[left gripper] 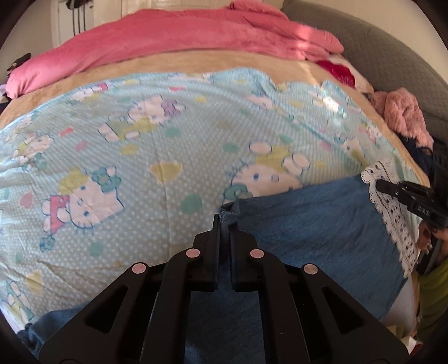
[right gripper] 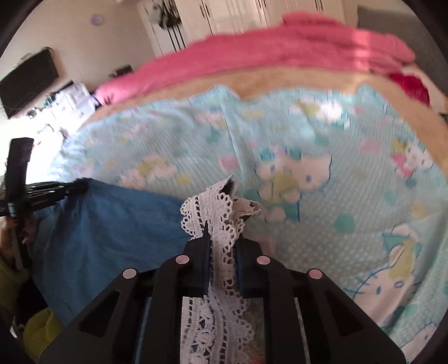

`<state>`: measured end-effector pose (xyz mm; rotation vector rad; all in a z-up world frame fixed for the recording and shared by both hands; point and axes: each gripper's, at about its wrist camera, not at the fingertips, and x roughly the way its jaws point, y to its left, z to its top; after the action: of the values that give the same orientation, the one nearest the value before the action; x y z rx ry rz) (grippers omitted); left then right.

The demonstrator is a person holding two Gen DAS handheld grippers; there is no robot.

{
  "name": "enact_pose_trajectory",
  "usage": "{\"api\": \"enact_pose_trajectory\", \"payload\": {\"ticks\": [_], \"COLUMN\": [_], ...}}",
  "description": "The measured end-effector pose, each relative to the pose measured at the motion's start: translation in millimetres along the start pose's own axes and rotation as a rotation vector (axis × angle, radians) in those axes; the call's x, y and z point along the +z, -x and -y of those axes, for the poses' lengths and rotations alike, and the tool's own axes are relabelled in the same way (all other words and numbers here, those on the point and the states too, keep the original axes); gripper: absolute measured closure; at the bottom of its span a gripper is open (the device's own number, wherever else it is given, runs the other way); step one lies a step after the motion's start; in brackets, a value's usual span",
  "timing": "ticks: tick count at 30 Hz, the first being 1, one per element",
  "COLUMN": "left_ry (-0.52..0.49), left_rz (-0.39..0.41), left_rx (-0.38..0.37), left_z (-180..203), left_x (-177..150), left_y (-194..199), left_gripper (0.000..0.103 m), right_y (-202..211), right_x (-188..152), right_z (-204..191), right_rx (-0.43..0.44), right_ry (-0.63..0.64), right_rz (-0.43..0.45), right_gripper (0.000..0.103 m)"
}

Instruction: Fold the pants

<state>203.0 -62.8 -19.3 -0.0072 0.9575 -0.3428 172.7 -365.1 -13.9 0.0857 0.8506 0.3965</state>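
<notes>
**Both grippers pinch the near edge of blue pants on a bed**

At the left, the left gripper (left gripper: 224, 224) has its black jaws closed on a bunched corner of the blue denim-like pants (left gripper: 308, 224), which lie at the near edge of the bed. To the right, the right gripper (right gripper: 222, 238) has its jaws clamped on the white lace trim (right gripper: 215, 212) along the pants' other edge.

What could go wrong, as a judgement: the left hold takes in only a small nub of cloth, so a pull may slip it free. The lace is thin and open-worked; it may stretch, snag or slide out. If one side lets go, the fold will land skewed.

The surface is a soft bed under a pale blue cartoon-cat printed sheet (left gripper: 140, 145), wrinkled, likely to drag with the pants. Beyond lie a tan blanket (left gripper: 196, 63) and a pink fleece blanket (left gripper: 168, 36). A grey padded headboard (left gripper: 378, 50) stands at the right. White cupboard doors (right gripper: 238, 16) show behind.
</notes>
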Motion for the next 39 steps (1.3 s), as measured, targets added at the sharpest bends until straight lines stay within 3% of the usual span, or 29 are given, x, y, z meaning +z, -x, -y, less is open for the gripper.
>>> {"api": "enact_pose_trajectory", "payload": {"ticks": [6,14,17,19,21,24,25,26,32,39], "left_ry": [-0.022,-0.006,0.017,0.031,0.071,0.102,0.101,0.108,0.213,0.188], "left_rz": [0.015,-0.042,-0.044,-0.026,-0.021,0.006,0.019,0.043,0.126,0.127], "left_rx": [0.039,0.073,0.058,0.036,0.025,0.06,0.081,0.101,0.119,0.265], "left_z": [6.9,3.1,-5.4,-11.5,-21.7,-33.5,-36.4,-41.6,-71.8,-76.7], "left_x": [22.8,29.1,20.2,17.0,14.9,11.1,9.2,6.1,-24.0,-63.4], "left_y": [-1.4,-45.0,-56.8,-54.1,-42.9,-15.9,-5.6,8.4,73.4,104.6], "left_gripper": [0.103,0.102,0.097,0.091,0.075,0.074,0.072,0.067,0.046,0.035], "right_y": [3.3,-42.7,-53.6,-50.1,-36.1,-5.7,5.5,17.6,51.2,36.4], "right_x": [27.0,33.9,28.2,27.9,29.0,26.9,24.7,21.1,-9.0,-35.1], "right_z": [7.1,29.5,27.4,27.9,32.0,31.4,29.6,26.1,-4.3,-54.0], "right_rx": [-0.031,-0.101,-0.154,-0.182,-0.174,-0.207,-0.211,-0.208,-0.206,-0.134], "right_ry": [-0.004,-0.024,0.011,0.015,-0.014,-0.017,-0.012,-0.005,0.077,0.164], "right_rz": [0.052,-0.07,-0.092,-0.079,-0.046,0.016,0.035,0.057,0.073,0.001], "right_gripper": [0.09,0.088,0.084,0.076,0.068,0.061,0.055,0.053,0.053,0.053]}}
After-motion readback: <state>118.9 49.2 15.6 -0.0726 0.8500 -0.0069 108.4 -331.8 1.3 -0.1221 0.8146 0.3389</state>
